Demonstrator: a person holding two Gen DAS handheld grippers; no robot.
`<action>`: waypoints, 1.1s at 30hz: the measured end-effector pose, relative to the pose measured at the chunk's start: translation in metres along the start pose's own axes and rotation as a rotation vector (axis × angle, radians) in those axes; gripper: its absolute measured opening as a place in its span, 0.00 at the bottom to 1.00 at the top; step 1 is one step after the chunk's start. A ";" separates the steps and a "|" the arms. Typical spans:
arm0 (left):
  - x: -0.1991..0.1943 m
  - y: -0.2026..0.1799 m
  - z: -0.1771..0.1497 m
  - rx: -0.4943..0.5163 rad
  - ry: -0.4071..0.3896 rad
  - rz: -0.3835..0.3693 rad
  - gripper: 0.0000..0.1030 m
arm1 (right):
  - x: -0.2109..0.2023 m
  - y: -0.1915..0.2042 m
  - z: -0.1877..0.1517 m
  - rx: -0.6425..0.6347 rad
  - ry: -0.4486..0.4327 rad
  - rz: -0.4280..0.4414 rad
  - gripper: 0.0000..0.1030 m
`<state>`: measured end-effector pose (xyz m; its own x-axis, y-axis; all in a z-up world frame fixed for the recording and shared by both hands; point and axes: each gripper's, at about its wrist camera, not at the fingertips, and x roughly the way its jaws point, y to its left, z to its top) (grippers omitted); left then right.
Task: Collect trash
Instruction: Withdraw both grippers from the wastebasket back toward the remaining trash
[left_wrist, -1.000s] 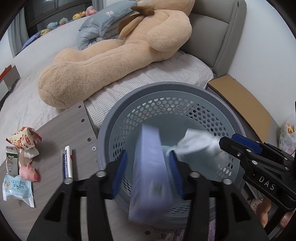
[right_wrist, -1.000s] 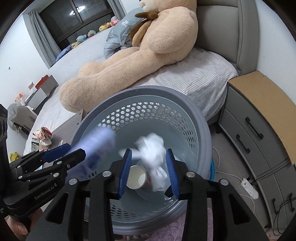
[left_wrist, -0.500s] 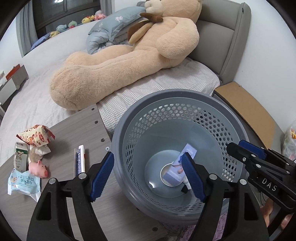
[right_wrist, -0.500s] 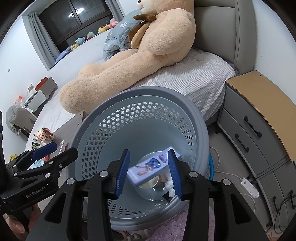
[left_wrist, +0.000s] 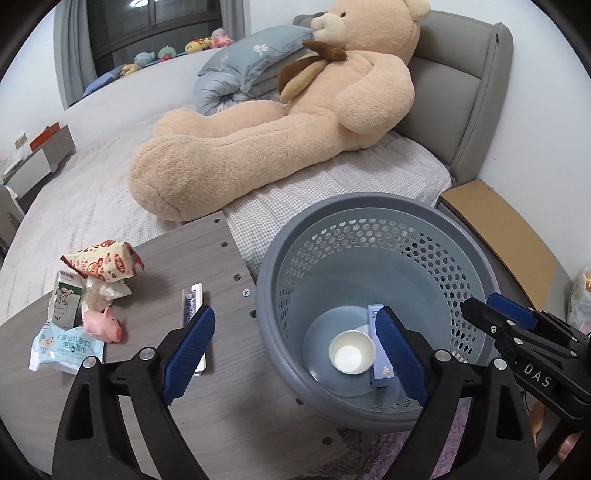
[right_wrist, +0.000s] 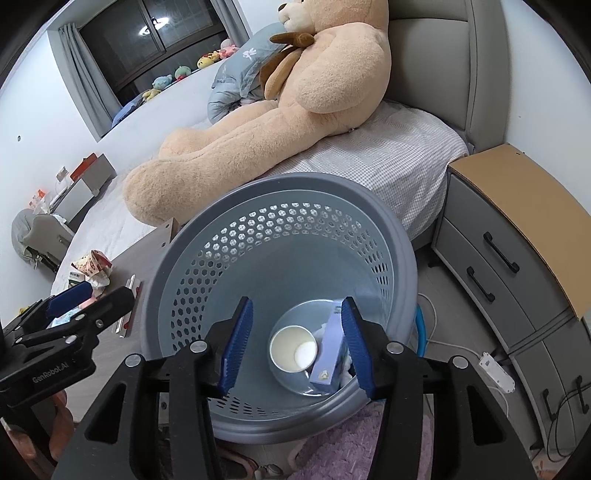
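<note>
A grey perforated trash basket (left_wrist: 373, 218) stands beside the wooden table; it also shows in the right wrist view (right_wrist: 295, 192). At its bottom lie a paper cup (left_wrist: 351, 351), a purple box (left_wrist: 380, 350) and crumpled white paper, partly hidden. My left gripper (left_wrist: 295, 354) is open and empty above the basket's left rim. My right gripper (right_wrist: 295, 347) is open and empty over the basket. On the table lie a snack bag (left_wrist: 105, 258), a milk carton (left_wrist: 66, 299), a wet-wipes pack (left_wrist: 66, 347) and a thin silver wrapper (left_wrist: 192, 299).
A pink pig toy (left_wrist: 103, 325) sits among the table items. A big teddy bear (left_wrist: 280, 122) lies on the bed behind. A nightstand (right_wrist: 517, 229) stands right of the basket, with cables on the floor (right_wrist: 495, 369).
The purple box and the crumpled paper dropped from the grippers into the basket. Both grippers opened wider and the left one drew back and to the left.
</note>
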<state>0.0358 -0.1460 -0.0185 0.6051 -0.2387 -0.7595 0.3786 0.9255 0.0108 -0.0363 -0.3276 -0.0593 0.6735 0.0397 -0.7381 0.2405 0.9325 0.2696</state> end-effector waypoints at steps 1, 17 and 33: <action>-0.002 0.001 -0.001 -0.002 -0.004 0.004 0.85 | 0.000 0.000 0.000 -0.001 0.001 -0.001 0.47; -0.033 0.039 -0.019 -0.067 -0.062 0.054 0.92 | -0.023 0.041 -0.009 -0.058 -0.031 0.022 0.66; -0.059 0.096 -0.034 -0.130 -0.102 0.143 0.93 | -0.030 0.101 0.003 -0.157 -0.062 0.046 0.68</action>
<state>0.0125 -0.0331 0.0054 0.7163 -0.1250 -0.6865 0.1946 0.9806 0.0246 -0.0302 -0.2357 -0.0083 0.7243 0.0663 -0.6863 0.0992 0.9750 0.1989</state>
